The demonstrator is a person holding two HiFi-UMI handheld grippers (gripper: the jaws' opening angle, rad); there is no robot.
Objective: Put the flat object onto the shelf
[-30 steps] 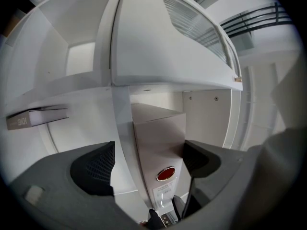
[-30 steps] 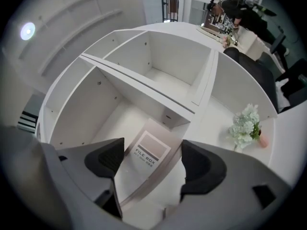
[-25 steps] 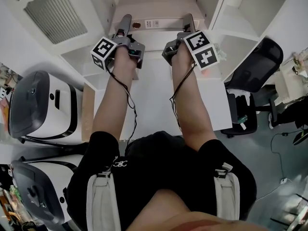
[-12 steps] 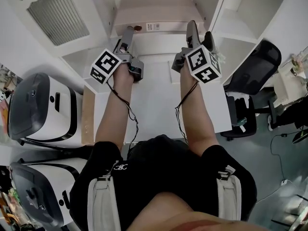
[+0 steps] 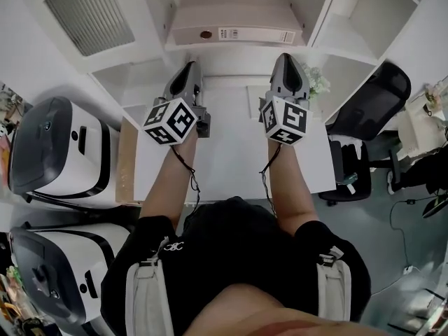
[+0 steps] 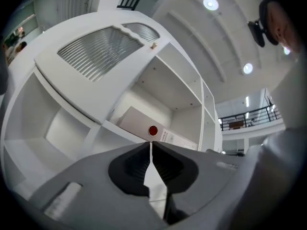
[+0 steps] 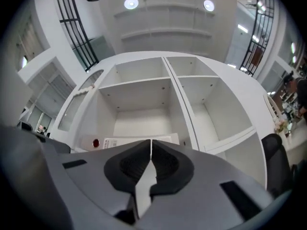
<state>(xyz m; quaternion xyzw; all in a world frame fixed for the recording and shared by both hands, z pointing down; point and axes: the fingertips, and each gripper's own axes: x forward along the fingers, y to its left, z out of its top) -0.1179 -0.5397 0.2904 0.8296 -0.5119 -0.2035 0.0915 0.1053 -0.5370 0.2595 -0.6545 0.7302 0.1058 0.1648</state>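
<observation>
The flat object, a pale lever-arch binder (image 5: 231, 16), lay flat in the middle compartment of the white shelf (image 5: 348, 39). Its spine, with a red dot and a printed label, faced the person. Both grippers were held side by side in front of it, above the white counter (image 5: 224, 152), well apart from each other and clear of the binder. The left gripper (image 5: 189, 67) had just been closing its jaws; they stood together with only a thin slit between the ribbed pads and nothing in them. The right gripper (image 5: 288, 60) had likewise just been closing and was shut on nothing. In each gripper view the binder's spine showed just beyond the jaw tips. A black office chair (image 5: 367, 93) stood to the right of the counter
</observation>
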